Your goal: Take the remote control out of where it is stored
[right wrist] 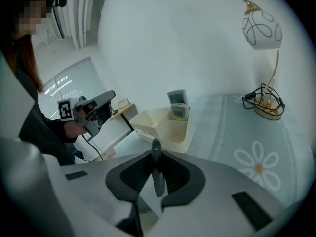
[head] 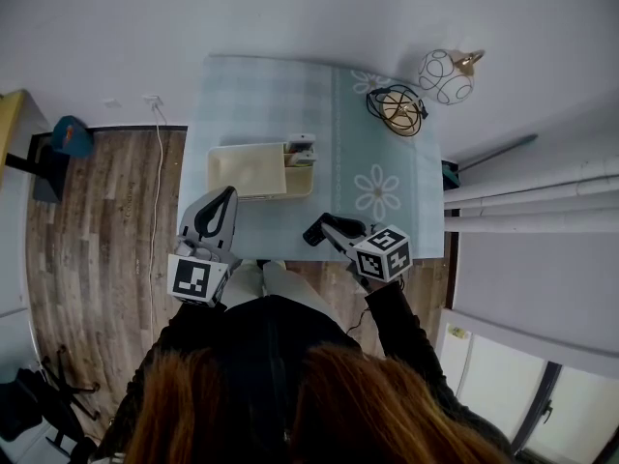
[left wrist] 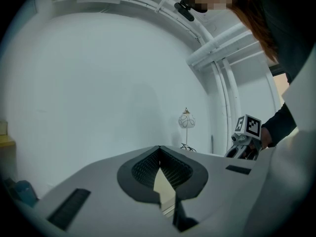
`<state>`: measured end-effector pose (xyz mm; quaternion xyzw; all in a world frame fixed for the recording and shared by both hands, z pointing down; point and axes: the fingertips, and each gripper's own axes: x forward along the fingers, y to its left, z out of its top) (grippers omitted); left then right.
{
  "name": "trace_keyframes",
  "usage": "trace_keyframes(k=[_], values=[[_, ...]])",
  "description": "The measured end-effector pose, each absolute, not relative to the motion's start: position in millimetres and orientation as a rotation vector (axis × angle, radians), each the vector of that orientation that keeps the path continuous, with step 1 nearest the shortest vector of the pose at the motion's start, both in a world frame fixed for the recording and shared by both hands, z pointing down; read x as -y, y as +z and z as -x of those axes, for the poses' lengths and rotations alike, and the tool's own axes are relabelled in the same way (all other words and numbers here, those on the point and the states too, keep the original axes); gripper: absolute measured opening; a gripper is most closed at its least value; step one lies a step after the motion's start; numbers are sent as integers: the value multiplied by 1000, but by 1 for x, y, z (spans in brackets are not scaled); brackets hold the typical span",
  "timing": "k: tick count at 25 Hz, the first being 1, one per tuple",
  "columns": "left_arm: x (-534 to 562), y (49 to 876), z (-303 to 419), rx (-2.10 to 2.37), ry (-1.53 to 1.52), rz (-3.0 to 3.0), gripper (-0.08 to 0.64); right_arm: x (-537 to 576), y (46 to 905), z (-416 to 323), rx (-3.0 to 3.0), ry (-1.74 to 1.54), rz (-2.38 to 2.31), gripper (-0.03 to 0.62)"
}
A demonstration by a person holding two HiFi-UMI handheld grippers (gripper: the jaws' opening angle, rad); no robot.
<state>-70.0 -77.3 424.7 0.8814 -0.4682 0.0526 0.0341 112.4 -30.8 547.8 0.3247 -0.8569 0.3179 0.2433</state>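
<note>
Plainly, the remote control (head: 301, 150) stands upright in the small end compartment of a cream storage box (head: 242, 172), its display end poking above the rim; the box sits on a bench (head: 387, 225) covered with a pale blue cloth printed with daisies; the larger part of the box looks empty from the head view.

Both claws hang near the bench's near edge, apart from the box and touching neither it nor the remote. The left claw (left wrist: 159, 152) points towards the box's near side, its jaws meeting at the tips with nothing between them; only a sliver of cream shows through the gap behind the tips. The right claw (right wrist: 155, 149) is to the right of the box, beside a printed daisy, its jaws drawn close together and holding nothing; its own view looks across the cloth at the remote.

A table lamp (head: 445, 75) with a round white shade on a wire base stands at the bench's far right corner, well apart from the box.
</note>
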Motion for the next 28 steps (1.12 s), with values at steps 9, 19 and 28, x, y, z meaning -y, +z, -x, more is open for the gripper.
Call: trace_keyframes(k=[9, 19, 28], values=[[80, 428, 72, 1451, 176, -2696, 6, 40, 557, -112, 2333, 891, -886, 71], [86, 431, 71, 1457, 179, -2678, 6, 62, 572, -124, 2316, 914, -965, 84], [89, 436, 73, 1461, 203, -2669, 6, 78, 585, -126, 2332, 933, -1023, 99]])
